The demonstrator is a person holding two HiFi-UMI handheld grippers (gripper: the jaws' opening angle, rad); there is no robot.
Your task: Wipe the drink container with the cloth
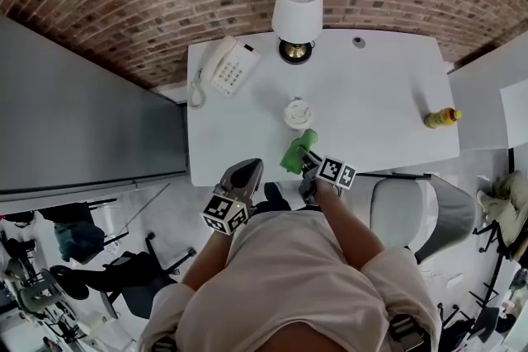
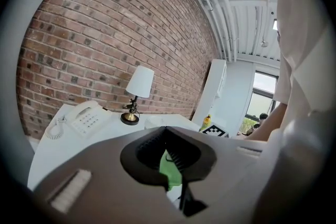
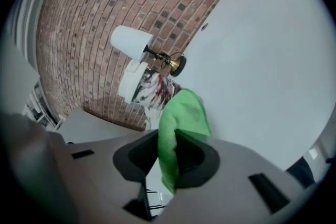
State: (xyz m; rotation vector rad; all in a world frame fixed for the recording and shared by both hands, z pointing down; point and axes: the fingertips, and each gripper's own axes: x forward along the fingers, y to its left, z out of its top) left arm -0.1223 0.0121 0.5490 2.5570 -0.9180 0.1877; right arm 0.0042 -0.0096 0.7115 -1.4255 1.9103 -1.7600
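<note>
The right hand-held gripper (image 3: 169, 139) is clenched on the green cloth (image 3: 181, 113), which stands up from between its jaws in a folded wad and hangs loose below them. The drink container (image 3: 140, 86), a white lidded cup with a dark red print, stands upright on the white tabletop (image 3: 252, 60) just beyond the cloth and in front of the lamp (image 3: 131, 42). In the head view the cloth is close to the cup, but I cannot tell whether they touch. The left hand-held gripper (image 2: 167, 131) hangs over the near edge of the tabletop, its jaws closed on nothing; the green seen through the gap behind its tips is the cloth farther off.

The step in hand looks like bringing the cloth onto the cup's side. To do it well, lead with the free wad of cloth, not the hard jaw tips, and press lightly, since a light cup will likely slide or tip under a sideways push. The left hand-held gripper would serve better steadying the cup: opened and set round the wall low down, or braced against the far side. Then the strokes can run from top to bottom round the wall. Go gently near the lid, which might lift. The telephone (image 1: 231, 66) and the yellow bottle (image 1: 441, 118) are well apart and should not interfere
</note>
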